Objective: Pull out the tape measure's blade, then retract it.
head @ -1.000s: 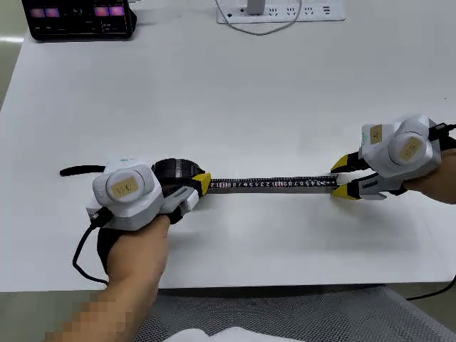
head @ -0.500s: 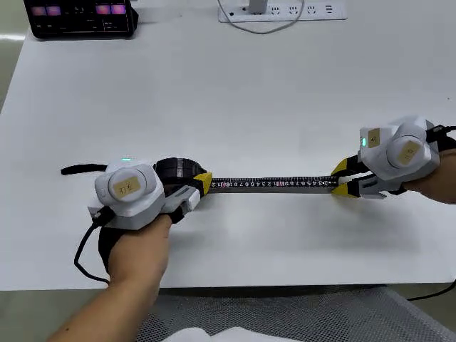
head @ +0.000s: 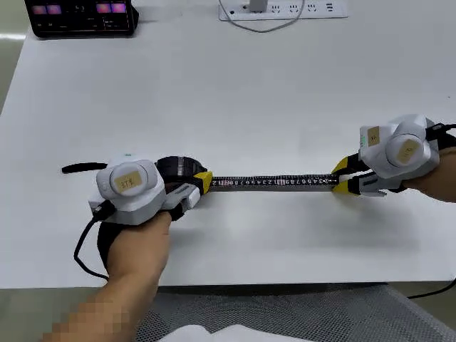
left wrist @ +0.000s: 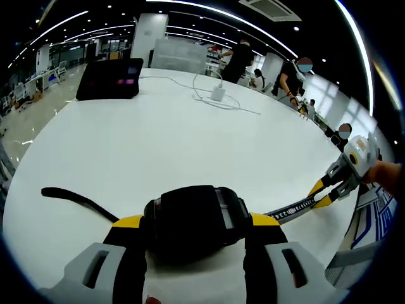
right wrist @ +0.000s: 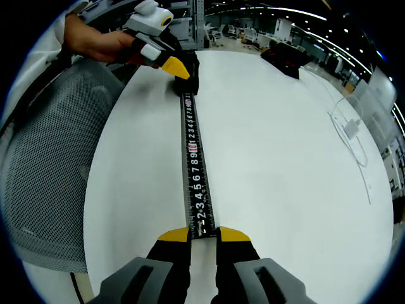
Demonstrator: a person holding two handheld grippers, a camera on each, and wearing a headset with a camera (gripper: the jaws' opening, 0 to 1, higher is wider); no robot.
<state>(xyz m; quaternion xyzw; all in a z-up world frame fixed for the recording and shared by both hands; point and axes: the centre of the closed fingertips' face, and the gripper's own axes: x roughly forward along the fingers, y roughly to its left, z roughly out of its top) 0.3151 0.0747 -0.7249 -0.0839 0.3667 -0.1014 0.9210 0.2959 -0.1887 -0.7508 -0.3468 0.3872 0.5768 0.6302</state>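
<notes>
The white counter (head: 249, 92) carries the black tape measure (head: 177, 167) near its front left. There the left claw (left wrist: 197, 221) is clenched on the case from both sides, covering its flanks and lower part. The blade (right wrist: 193, 152) extends across the counter to the right claw (right wrist: 202, 235), which is clamped on its tip and hides the end hook between the jaws; contact between blade and surface cannot be determined. The black wrist strap (left wrist: 69, 197) lies on the counter, its attachment point concealed behind the case.

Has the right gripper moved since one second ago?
No. Measured against the power strip, the right gripper keeps its place, shut on the blade; the left gripper holds the tape measure equally far away.
</notes>
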